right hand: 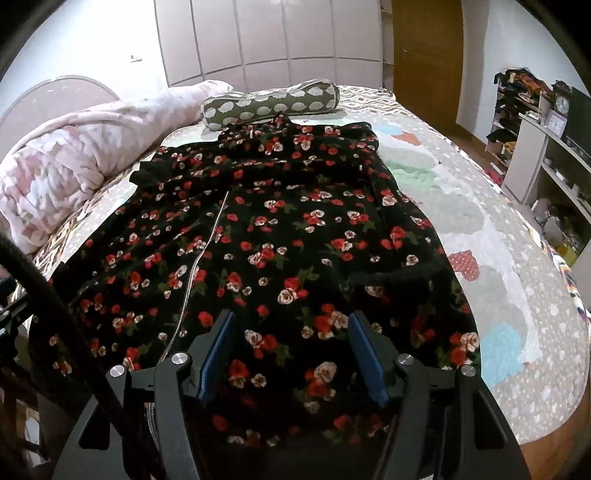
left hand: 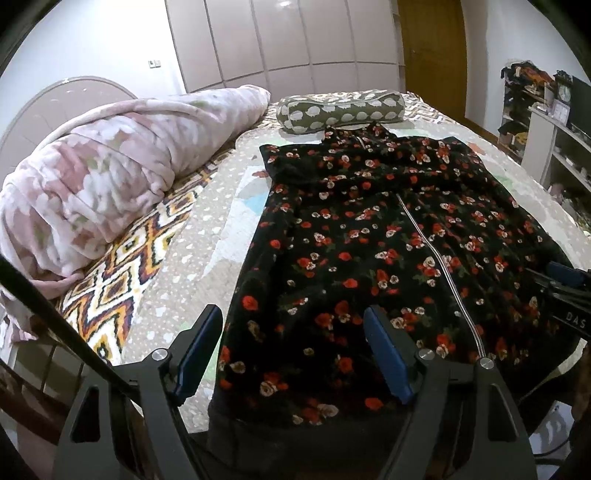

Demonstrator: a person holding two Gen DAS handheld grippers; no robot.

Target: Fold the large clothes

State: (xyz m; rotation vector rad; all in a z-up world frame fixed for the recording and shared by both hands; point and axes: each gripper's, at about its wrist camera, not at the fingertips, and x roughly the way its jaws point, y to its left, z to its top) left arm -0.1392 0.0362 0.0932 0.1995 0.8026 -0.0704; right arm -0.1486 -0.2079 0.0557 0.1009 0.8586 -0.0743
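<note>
— Where's the garment?

— The black floral robe point(left hand: 388, 251) lies spread flat on the bed point(left hand: 221, 229), zip up the front, collar toward the far end and hem at the near edge. Its sleeves look folded in across the chest.

— And the grippers?

— Both are over the hem. The left gripper point(left hand: 293, 325) has its jaws spread wide with nothing pinched; one blue finger is over the robe, the other over the bedspread just off the robe's left edge. The right gripper point(right hand: 290, 330) is open too, both fingers above the fabric to the right of the zip. I can't tell whether either touches the cloth.

— What's around it?

— A spotted bolster pillow point(left hand: 340, 110) sits at the far end, touching the collar. A rolled pink blanket point(left hand: 110, 173) runs along the bed's left side. Shelves point(right hand: 535, 147) stand beyond the right edge, a wardrobe point(right hand: 266, 33) and wooden door point(right hand: 424, 48) behind.
</note>
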